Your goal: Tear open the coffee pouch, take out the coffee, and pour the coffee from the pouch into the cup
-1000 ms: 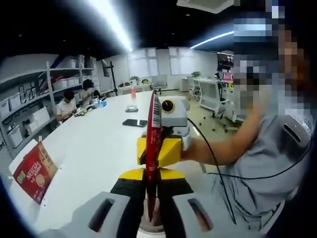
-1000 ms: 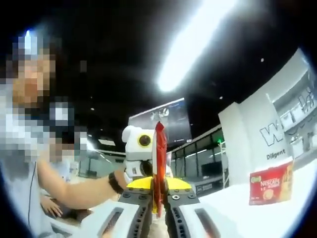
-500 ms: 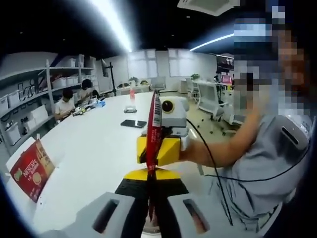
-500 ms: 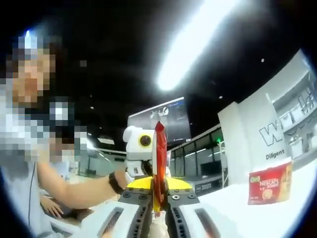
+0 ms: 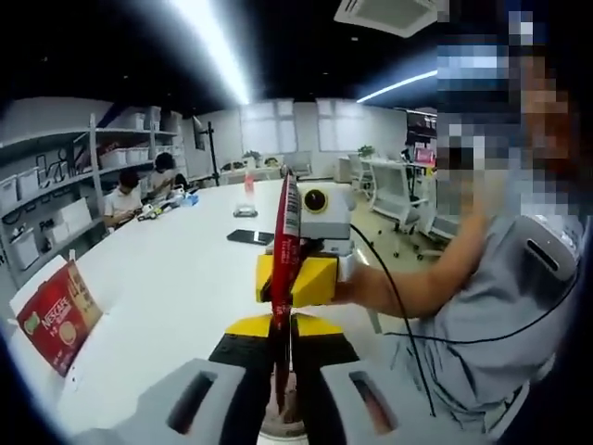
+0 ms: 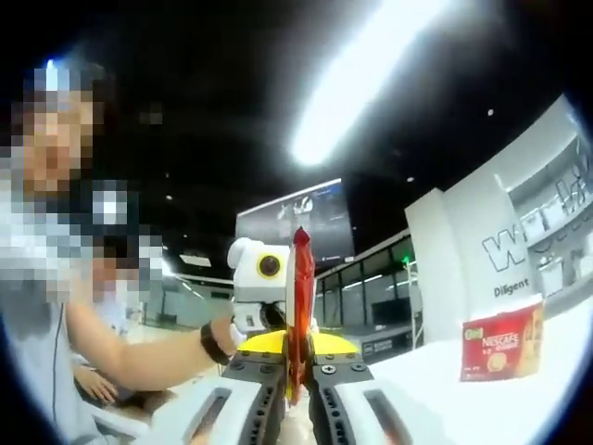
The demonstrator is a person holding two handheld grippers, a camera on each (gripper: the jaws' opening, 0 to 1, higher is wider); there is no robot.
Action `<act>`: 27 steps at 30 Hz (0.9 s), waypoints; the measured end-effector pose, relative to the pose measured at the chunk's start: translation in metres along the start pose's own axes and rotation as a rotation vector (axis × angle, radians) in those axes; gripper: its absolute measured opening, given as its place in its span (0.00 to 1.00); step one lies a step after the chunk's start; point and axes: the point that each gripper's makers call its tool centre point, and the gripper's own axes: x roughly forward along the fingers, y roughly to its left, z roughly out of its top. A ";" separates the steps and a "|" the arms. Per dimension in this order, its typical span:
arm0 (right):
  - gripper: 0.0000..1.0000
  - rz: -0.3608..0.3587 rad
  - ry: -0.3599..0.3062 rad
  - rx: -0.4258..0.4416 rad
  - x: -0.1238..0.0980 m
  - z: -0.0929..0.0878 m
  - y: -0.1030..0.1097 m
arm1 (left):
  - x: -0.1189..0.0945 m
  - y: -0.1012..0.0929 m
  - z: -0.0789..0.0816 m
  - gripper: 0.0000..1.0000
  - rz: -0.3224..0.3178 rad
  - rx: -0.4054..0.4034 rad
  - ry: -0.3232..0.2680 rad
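- In the left gripper view the left gripper (image 5: 281, 371) is clenched on the lower part of a red coffee pouch (image 5: 284, 269), which stands edge-on and upright between its jaws; the right gripper (image 5: 295, 278), yellow-tipped, faces it and pinches the same pouch higher up.
- Under the pouch's lower end a pale round rim shows between the jaws, possibly the cup (image 5: 278, 428); too little of it is in view to be sure.
- In the right gripper view the right gripper (image 6: 296, 375) is closed on the pouch (image 6: 298, 306), whose red edge rises above the jaws; the left gripper (image 6: 278, 341) meets it from the far side, with a person's forearm (image 6: 139, 348) leading to it.
- A long white table (image 5: 176, 278) stretches away behind the pouch; a red Nescafé box (image 5: 51, 315) stands on it well to the side, and in the right gripper view that box (image 6: 500, 341) sits apart from the grippers.
- A dark phone (image 5: 252, 237) lies farther along the table; two seated people (image 5: 139, 190) work at its far side by the shelving (image 5: 56, 185).
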 end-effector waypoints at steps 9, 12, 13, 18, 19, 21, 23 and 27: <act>0.08 0.022 0.003 0.043 0.003 0.003 0.004 | -0.009 -0.001 0.001 0.11 0.000 -0.014 -0.049; 0.07 0.031 0.010 0.044 0.004 0.002 0.005 | -0.010 -0.001 0.001 0.05 -0.001 -0.019 -0.058; 0.07 0.033 0.011 0.044 0.004 0.002 0.006 | -0.010 -0.001 0.001 0.04 -0.001 -0.020 -0.058; 0.07 0.033 0.013 0.050 0.004 0.001 0.008 | -0.010 -0.002 0.000 0.04 -0.004 -0.031 -0.048; 0.07 0.035 0.013 0.051 0.004 0.001 0.009 | -0.010 -0.003 0.001 0.04 -0.009 -0.032 -0.052; 0.07 0.035 0.014 0.050 0.004 0.001 0.011 | -0.009 -0.004 0.001 0.05 -0.009 -0.031 -0.057; 0.07 0.033 0.014 0.049 0.004 0.001 0.011 | -0.009 -0.003 0.001 0.08 -0.006 -0.034 -0.062; 0.07 0.029 0.019 0.048 0.003 0.000 0.009 | -0.011 -0.002 0.005 0.13 -0.003 -0.053 -0.089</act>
